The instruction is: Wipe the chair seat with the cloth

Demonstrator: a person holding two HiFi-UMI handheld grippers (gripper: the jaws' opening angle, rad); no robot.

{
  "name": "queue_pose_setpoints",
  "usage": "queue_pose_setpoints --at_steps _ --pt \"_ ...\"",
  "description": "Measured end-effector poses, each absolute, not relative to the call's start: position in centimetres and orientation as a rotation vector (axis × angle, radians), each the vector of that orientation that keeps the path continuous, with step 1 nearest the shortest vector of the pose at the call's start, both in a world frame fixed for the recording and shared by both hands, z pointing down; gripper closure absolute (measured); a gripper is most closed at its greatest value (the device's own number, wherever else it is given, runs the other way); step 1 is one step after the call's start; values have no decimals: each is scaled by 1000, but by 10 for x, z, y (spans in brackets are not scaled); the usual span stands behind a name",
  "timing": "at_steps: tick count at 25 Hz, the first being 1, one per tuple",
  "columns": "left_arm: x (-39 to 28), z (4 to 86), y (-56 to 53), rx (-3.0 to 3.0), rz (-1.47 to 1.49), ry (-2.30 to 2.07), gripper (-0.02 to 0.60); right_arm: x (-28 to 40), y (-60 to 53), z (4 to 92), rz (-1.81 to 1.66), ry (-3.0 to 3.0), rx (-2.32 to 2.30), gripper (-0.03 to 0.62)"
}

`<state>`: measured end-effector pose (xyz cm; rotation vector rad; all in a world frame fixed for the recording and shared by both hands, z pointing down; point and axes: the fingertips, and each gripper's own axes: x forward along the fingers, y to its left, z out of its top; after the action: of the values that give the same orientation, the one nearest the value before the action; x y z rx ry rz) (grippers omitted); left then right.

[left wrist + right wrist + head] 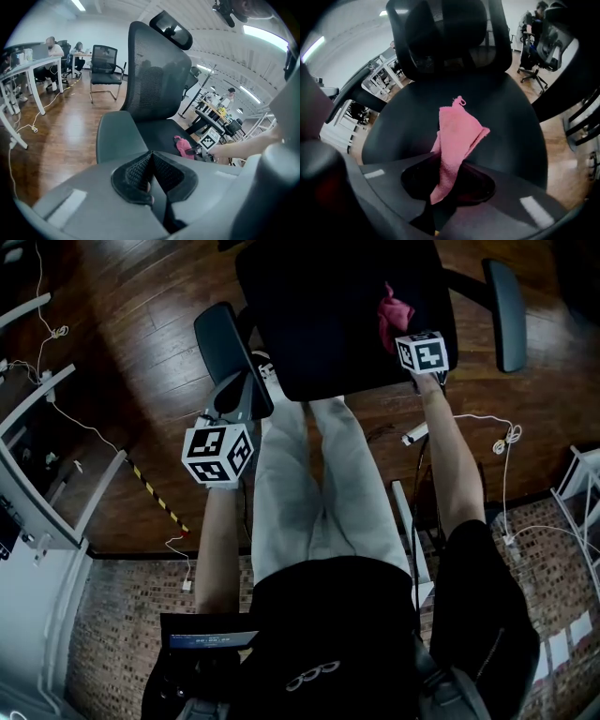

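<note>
Firmly, right gripper [443, 187] fingers [477, 183] clamp the cloth [457, 131] on the seat [506, 117]; left gripper [151, 161], clenched, faces armrest [117, 136].

My left gripper [151, 158]: jaws pressed together, held near my body. My right gripper [446, 174]: arm [452, 465] stretched forward, jaws clamped on cloth [457, 131].

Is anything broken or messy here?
Nothing looks broken or spilled. The pink cloth lies crumpled on the seat, pinched by the right gripper, which fits wiping. The only untidy thing is the white cables lying loose on the floor.
</note>
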<state>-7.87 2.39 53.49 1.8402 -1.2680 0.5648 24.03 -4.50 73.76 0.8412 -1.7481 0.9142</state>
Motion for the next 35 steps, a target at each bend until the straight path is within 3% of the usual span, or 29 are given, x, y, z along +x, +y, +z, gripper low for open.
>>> queue_pose_setpoints --at_steps 9,16,20,30,35 --pt "-82 536 24 1825 605 -1357 588 367 -76 707 787 -1533 1112 523" --pt "-79 534 23 1830 566 -1313 588 409 -67 687 599 -1348 1216 523" --pt "-77 532 23 1857 542 -1278 588 355 -46 707 644 -1409 1132 523" --pt "-74 525 28 1959 464 -1154 588 102 25 723 752 -1718 795 523" --pt "-71 522 30 2000 433 -1122 588 10 63 710 904 -1892 624 523"
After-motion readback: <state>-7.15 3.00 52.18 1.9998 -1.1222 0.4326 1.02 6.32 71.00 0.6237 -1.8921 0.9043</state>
